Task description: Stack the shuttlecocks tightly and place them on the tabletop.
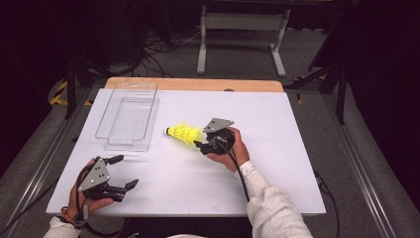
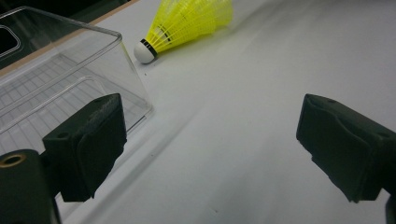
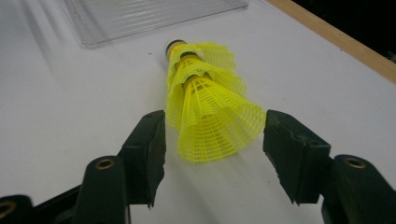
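Note:
A nested stack of yellow mesh shuttlecocks lies on its side on the white table, white cork end pointing to the clear plastic container. My right gripper is open, one jaw on each side of the stack's wide skirt end, with gaps on both sides in the right gripper view. My left gripper is open and holds nothing near the table's front left corner. In its own view the container is close on the left and the shuttlecocks farther ahead.
The clear container stands at the table's back left and looks to hold nothing. A wooden strip runs along the far edge. Cables and a metal stand's legs are on the floor beyond the table.

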The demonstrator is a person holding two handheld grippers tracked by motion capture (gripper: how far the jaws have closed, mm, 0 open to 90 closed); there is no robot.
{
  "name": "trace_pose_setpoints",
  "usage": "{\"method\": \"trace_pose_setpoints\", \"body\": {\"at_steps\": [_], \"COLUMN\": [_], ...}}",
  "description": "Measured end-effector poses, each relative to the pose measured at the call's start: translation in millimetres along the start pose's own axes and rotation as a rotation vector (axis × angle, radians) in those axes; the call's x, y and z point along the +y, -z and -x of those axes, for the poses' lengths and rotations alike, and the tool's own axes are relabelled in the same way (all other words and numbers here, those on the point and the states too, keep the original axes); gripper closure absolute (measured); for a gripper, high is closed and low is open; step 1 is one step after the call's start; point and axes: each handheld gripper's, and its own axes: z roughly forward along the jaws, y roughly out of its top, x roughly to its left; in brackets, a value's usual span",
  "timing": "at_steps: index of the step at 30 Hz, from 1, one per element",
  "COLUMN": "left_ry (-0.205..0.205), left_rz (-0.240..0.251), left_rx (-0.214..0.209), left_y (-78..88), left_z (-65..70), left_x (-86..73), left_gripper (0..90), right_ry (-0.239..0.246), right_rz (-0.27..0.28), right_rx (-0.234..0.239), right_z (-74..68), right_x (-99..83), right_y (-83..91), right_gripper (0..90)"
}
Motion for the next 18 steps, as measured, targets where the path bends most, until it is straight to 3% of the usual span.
{"method": "trace_pose_setpoints", "body": {"at_steps": [10,18], "left_ry": [0.007,0.013], "left_rz": [-0.007,-0.009], "left_rx": [-0.001,-0.002], "left_y": [-2.1,-2.8], "left_z": [-1.4,-1.9], "left_x": [-1.1,-1.9], "left_gripper": [9.5,9.5], "right_ry": [-0.01,-0.014], "right_rz": [0.039,0.056], "right_rx": [-0.039,-0.087], "right_z": [-0.3,0.7], "right_x": [1.4,-2.1], "right_y": [16.0,24.4], "right_gripper": [34.7,25.2]}}
